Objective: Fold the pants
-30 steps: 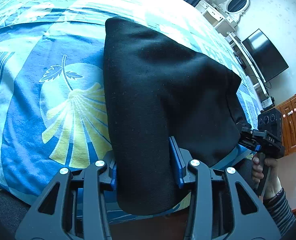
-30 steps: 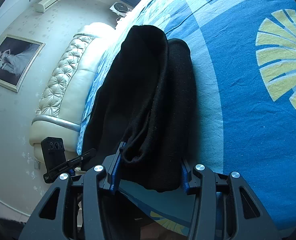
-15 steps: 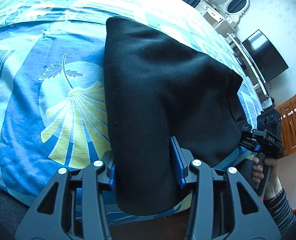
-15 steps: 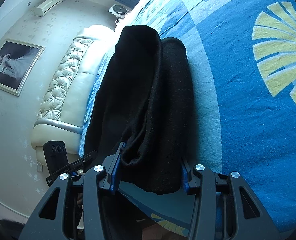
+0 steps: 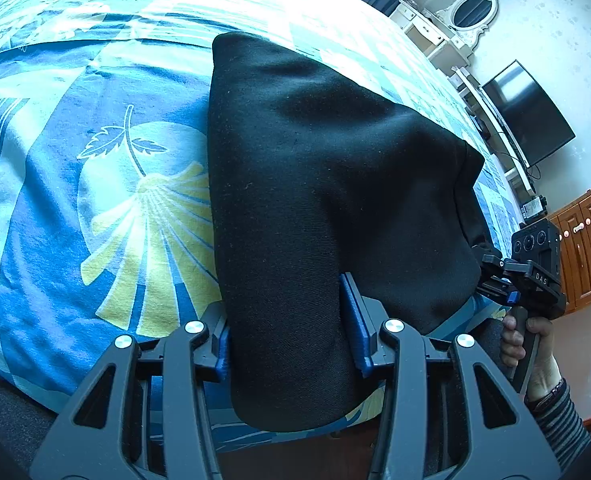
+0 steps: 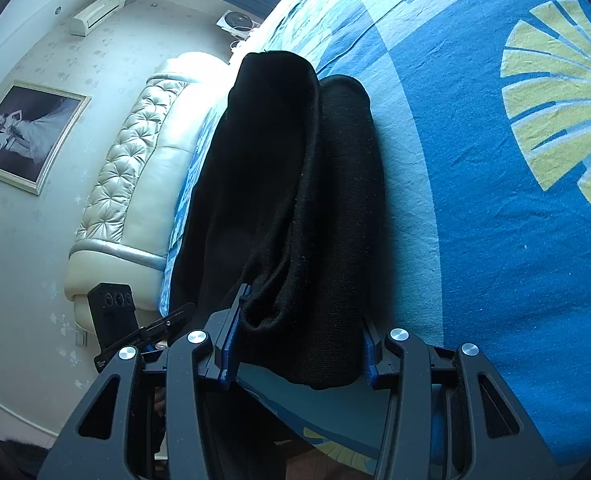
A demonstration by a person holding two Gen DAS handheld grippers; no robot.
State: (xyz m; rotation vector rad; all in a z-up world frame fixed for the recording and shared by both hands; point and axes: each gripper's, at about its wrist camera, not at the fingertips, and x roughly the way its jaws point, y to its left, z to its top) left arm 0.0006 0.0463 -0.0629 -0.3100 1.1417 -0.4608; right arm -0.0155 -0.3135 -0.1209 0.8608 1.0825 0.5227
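Note:
The black pants lie folded on the blue leaf-print bedspread. My left gripper is shut on the near end of the pants, the cloth bunched between its blue pads. My right gripper is shut on another thick edge of the pants, held at the bed's edge. The right gripper also shows at the right of the left wrist view, gripped by a hand. The left gripper shows at the lower left of the right wrist view.
A white tufted headboard and a framed picture are at the left in the right wrist view. A dresser with an oval mirror, a dark TV and a wooden cabinet stand past the bed.
Both grippers stay shut on the pants. The views have shifted only slightly, with the cloth drawn a little nearer the bed's edge.

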